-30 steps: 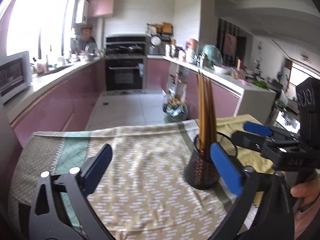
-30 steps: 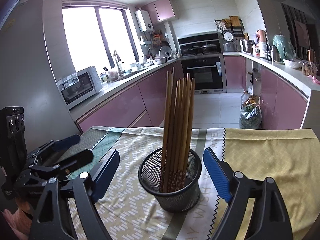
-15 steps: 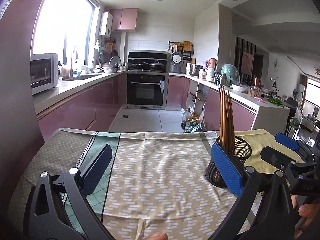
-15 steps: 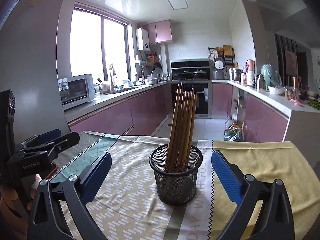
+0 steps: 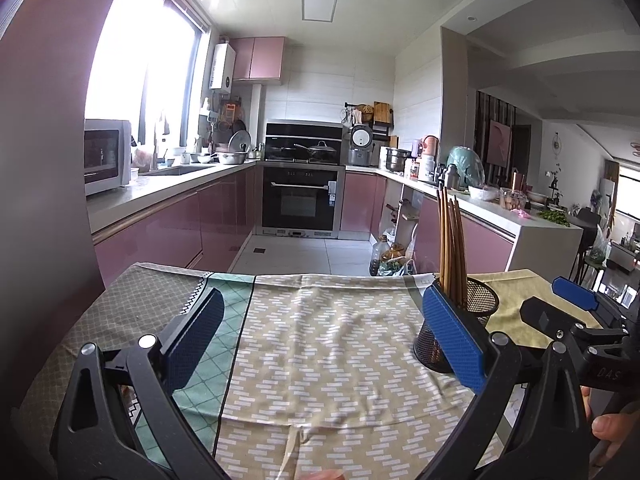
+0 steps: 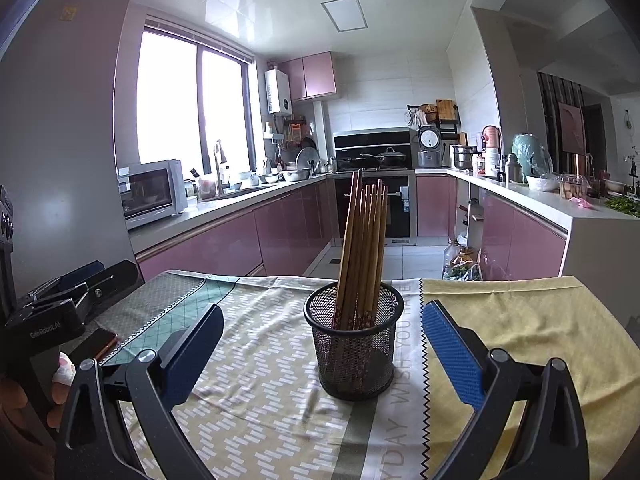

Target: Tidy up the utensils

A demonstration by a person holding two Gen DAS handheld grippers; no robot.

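My right gripper (image 6: 322, 346) is spread, empty. The holder (image 6: 354, 344) with chopsticks (image 6: 362, 256) stands just ahead, between its fingers. My left gripper (image 5: 320, 340), also spread, has it right.

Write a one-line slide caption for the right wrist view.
Open right claw faces a mesh holder of upright chopsticks on a patterned tablecloth.

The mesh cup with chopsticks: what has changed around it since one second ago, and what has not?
Both tools drew back from the mesh cup, which now looks farther from each. The right tool opened a little wider; it held nothing. The left tool stayed open and empty. The cup and chopsticks kept their place on the cloth.
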